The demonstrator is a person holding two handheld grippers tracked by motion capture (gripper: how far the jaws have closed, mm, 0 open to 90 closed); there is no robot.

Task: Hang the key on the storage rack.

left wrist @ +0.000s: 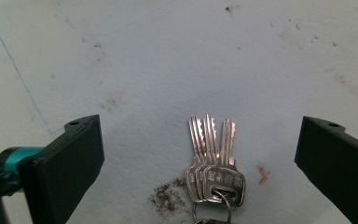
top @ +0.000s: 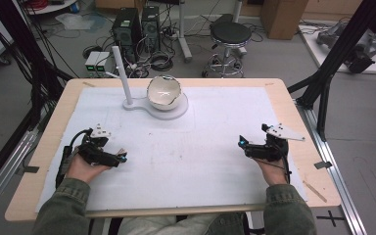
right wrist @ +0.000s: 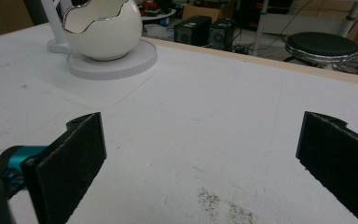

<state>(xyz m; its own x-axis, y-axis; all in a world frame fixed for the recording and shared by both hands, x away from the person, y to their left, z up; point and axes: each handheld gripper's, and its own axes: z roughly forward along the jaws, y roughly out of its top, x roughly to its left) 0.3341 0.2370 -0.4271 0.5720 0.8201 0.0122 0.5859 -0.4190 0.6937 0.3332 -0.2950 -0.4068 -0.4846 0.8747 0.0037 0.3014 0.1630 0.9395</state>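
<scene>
A bunch of three flat silver metal keys on a wire ring lies on the white-covered surface, between the wide-spread black fingers of the left gripper and touching neither, blades pointing away from the camera; the bunch sits nearer the bottom of the left gripper view, beside a dark smudge of grit. The right gripper also has its fingers spread wide over bare surface, with nothing between them. Toward the far side stands a white egg-shaped bowl with a jagged silver-edged rim, seated on a round white base joined to an upright white post. What the bowl holds cannot be made out.
</scene>
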